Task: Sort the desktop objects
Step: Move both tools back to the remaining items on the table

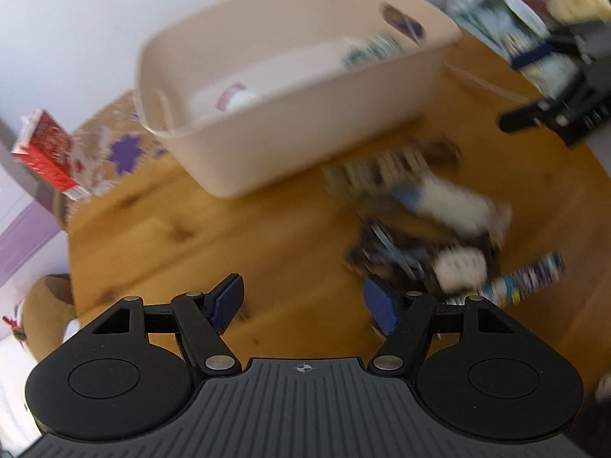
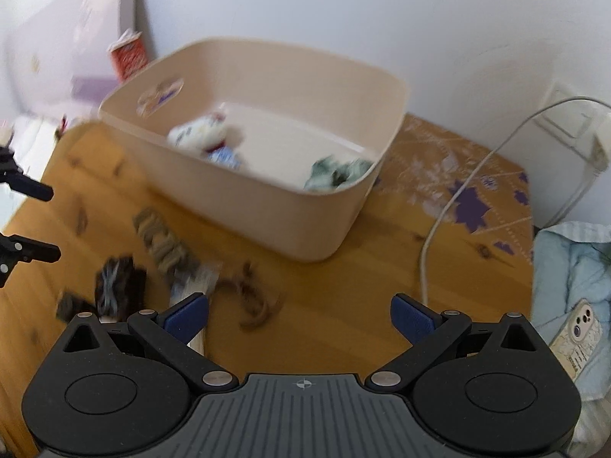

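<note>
While both views are blurred, the wooden table (image 2: 336, 305) shows clearly, with knots in its orange boards, standing against a white wall (image 2: 343, 11). On it sits a beige plastic bin (image 1: 290, 114) holding a few small soft things (one white, one greenish). The left gripper (image 1: 303, 299) hangs over bare wood with its fingers wide apart and nothing between them. The right gripper (image 2: 299, 315) is also spread wide and empty. A blurred pile of small objects (image 1: 431, 225) lies on the table beside the bin. A patterned mat (image 2: 462, 191) covers one corner, crossed by a white cable (image 2: 443, 221). A red carton (image 1: 46, 152) stands at the wall.
</note>
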`<state>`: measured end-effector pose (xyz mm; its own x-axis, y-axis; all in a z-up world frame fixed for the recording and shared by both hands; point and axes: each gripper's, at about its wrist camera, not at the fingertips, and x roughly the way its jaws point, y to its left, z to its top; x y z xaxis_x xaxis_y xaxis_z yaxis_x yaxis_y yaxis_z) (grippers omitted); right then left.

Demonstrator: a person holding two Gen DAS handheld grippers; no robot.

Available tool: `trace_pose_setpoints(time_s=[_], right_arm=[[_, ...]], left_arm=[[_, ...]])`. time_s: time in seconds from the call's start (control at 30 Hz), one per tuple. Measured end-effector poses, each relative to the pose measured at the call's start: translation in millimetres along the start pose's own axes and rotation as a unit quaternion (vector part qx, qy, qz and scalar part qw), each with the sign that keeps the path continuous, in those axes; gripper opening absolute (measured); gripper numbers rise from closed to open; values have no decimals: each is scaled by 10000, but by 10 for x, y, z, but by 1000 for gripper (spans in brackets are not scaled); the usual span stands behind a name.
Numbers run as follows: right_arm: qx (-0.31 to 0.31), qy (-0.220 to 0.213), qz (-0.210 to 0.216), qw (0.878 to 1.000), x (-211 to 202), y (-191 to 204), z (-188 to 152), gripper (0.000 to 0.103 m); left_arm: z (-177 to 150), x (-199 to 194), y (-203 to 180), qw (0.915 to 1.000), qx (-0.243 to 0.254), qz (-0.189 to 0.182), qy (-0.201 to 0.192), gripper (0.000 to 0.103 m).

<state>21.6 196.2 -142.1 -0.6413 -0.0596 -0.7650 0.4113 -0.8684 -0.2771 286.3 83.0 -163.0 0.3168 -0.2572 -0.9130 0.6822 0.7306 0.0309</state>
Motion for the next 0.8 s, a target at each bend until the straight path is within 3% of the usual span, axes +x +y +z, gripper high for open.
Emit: trace_pose_setpoints(time_s=[0.17,0.47,0.8], right_arm=[[-661,133,119,9977,166,121,-135,103],[-1509,-29,110,9885,375,283,-212,103],[-2084,-404,38,9772,540,383,-150,103]], left_arm=[[-167,107,-163,9987,368,-244,238,73],[-255,186,-253,9953,613,-636,396,75],[-197,418,-348,9934,881,-646,344,75]])
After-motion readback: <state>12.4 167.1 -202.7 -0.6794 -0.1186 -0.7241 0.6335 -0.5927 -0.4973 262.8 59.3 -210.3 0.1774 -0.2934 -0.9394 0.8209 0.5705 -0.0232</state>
